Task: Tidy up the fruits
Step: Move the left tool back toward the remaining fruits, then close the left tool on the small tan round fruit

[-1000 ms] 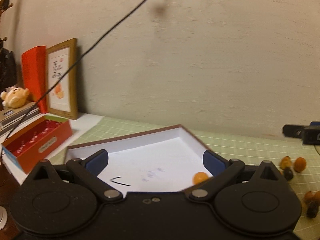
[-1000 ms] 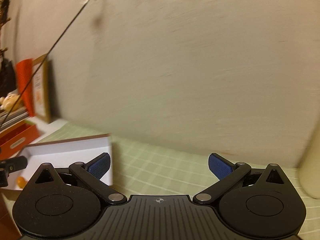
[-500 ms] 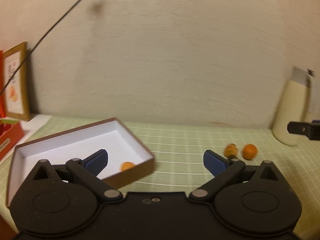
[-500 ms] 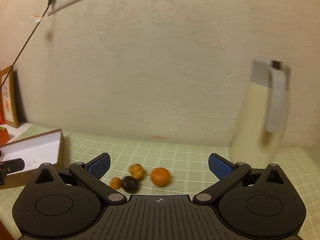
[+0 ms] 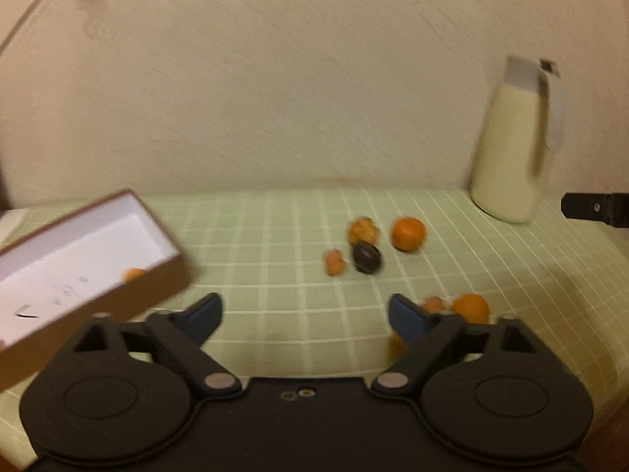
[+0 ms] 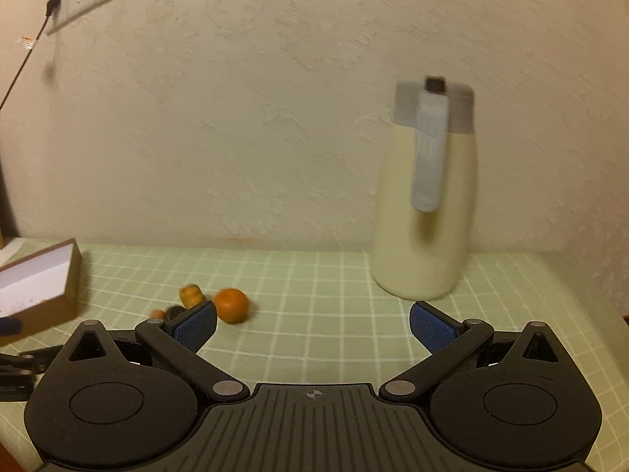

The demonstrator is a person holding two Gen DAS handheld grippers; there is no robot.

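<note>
Four fruits sit bunched on your green-checked table (image 5: 275, 236): a round orange (image 5: 407, 233), a lumpy yellow fruit (image 5: 363, 230), a dark fruit (image 5: 366, 258) and a small orange one (image 5: 334, 262). Your left gripper (image 5: 304, 312) is closing on nothing, its jaws still apart. Your right gripper (image 6: 312, 324) is spread wide and empty. One small orange fruit (image 5: 133, 274) lies inside the white box (image 5: 70, 244) at left. Two more orange fruits (image 5: 469, 307) rest beside your left gripper's right finger.

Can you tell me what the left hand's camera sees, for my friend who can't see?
The left gripper hangs over a green checked cloth with nothing between its closing jaws. Ahead lie small orange fruits, like one round orange, beside a dark fruit. A white box sits left, a cream jug right.
</note>
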